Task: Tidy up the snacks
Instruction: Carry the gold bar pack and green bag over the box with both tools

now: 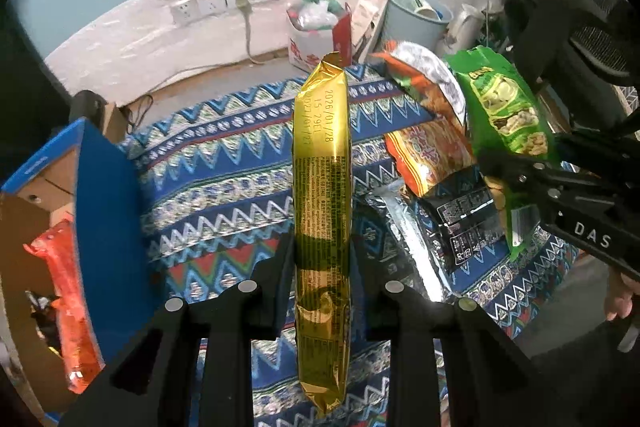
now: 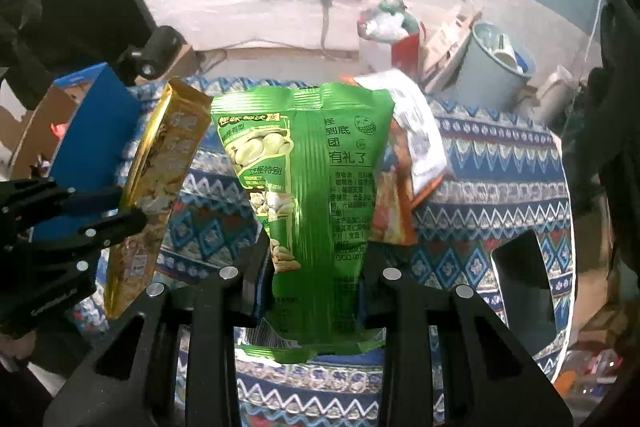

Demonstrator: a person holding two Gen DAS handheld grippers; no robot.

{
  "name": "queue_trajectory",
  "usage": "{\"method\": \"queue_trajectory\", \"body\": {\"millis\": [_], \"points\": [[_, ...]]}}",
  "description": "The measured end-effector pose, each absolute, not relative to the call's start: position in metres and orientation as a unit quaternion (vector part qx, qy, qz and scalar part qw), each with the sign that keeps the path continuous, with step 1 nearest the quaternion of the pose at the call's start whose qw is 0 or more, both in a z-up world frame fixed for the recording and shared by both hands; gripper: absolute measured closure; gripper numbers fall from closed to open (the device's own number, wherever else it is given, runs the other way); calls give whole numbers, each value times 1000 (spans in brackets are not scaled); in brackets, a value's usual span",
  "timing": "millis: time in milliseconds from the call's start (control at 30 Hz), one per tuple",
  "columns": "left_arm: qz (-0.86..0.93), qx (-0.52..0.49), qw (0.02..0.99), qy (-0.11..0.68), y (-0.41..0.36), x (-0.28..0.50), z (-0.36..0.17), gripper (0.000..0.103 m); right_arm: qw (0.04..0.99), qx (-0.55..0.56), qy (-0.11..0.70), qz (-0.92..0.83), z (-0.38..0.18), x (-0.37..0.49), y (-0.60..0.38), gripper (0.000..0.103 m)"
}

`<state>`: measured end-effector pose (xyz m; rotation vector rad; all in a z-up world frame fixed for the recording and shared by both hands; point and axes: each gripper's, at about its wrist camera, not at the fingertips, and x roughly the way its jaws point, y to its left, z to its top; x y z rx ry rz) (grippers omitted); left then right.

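Two fingers (image 1: 286,267) pinch the gold packet (image 1: 322,187) between them.

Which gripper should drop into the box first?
Left, probably. The left gripper holds the gold packet right beside the blue box; the right gripper, with the green bag, is farther away.

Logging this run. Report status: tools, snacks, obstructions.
Left tool shut on gold pack. Right tool shut on green bag. Blue box at left; nothing blocking it.
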<state>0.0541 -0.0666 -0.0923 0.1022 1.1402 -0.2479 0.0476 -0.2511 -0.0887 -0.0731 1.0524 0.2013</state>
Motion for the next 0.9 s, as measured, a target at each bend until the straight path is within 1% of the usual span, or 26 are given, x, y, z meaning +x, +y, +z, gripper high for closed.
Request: {"method": "queue_trajectory", "body": {"millis": [400, 900], "points": [[-97, 42, 863, 495, -21, 36, -44, 77, 873, -45, 471, 121, -57, 49, -205, 72], [-85, 33, 892, 443, 25, 15, 4, 77, 876, -64, 454, 150, -39, 57, -148, 72]]}}
